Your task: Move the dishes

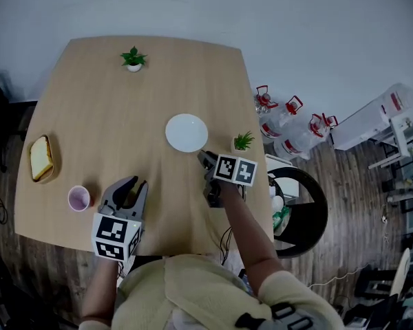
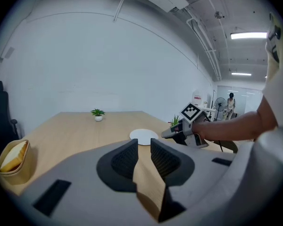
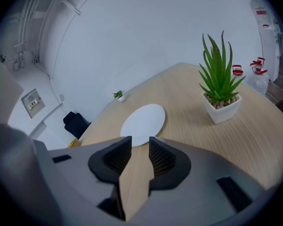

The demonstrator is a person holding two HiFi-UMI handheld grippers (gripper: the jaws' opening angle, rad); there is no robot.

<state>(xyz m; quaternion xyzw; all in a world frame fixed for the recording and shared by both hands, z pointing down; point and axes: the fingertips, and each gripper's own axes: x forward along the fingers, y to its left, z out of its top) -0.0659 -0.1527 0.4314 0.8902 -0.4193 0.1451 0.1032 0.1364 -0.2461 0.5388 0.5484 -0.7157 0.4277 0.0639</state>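
A round white plate (image 1: 186,133) lies flat on the wooden table (image 1: 110,115), right of centre. My right gripper (image 1: 204,158) is just in front of the plate's near right edge; its jaws stand apart with only table showing between them. In the right gripper view the plate (image 3: 144,123) lies directly beyond the right gripper (image 3: 140,142). My left gripper (image 1: 129,185) hovers near the table's front edge, open and empty. From the left gripper view the plate (image 2: 144,136) shows past the left gripper (image 2: 142,146), with the right gripper (image 2: 173,133) beside it.
A pink cup (image 1: 78,199) stands left of my left gripper. A bowl with bread (image 1: 41,159) sits at the left edge. One small potted plant (image 1: 133,58) is at the far side, another (image 1: 243,141) at the right edge beside the plate. Water bottles (image 1: 289,126) stand on the floor.
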